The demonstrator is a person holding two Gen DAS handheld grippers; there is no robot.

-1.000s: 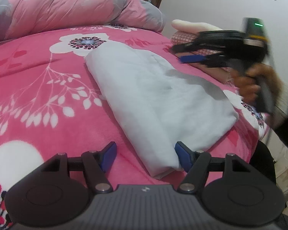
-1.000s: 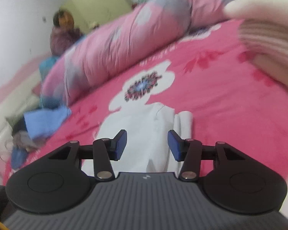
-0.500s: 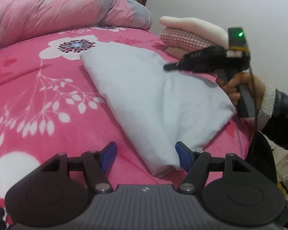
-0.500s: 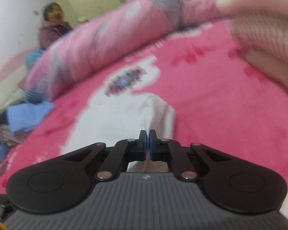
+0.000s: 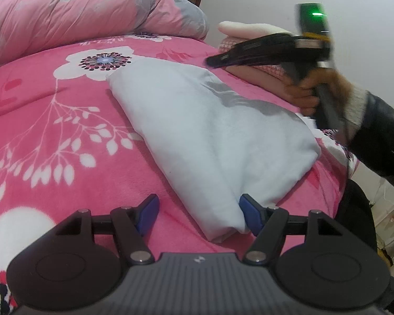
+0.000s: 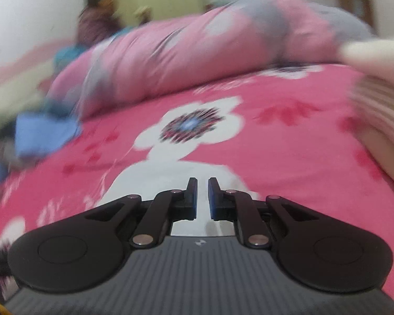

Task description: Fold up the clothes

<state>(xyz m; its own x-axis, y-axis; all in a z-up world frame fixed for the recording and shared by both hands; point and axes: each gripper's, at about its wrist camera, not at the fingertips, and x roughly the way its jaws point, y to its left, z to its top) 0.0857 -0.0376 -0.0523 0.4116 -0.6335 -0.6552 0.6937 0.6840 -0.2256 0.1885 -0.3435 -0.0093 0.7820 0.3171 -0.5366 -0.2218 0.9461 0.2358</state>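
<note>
A white garment [image 5: 210, 131], folded into a long strip, lies on the pink flowered bedspread [image 5: 52, 131]. My left gripper [image 5: 198, 204] is open at the strip's near end; the cloth's corner sits between its fingers and the right blue pad [image 5: 249, 212] touches it. A hand [image 5: 302, 94] holds my right gripper [image 5: 223, 59] in the air above the strip's far right side. In the blurred right wrist view, the right gripper [image 6: 202, 183] hovers over the white garment [image 6: 170, 181], its fingers only a narrow slit apart with nothing between them.
A rolled pink and grey duvet [image 5: 78, 13] runs along the far side of the bed. A stack of folded clothes [image 5: 249, 29] sits at the right, beyond the garment. Blue cloth [image 6: 44, 131] lies at the bed's left edge, and a person [image 6: 97, 18] stands behind.
The right gripper went from open to shut, and now shows a slight gap again. It rose and moved right above the garment. The left gripper stayed open at the near corner.
</note>
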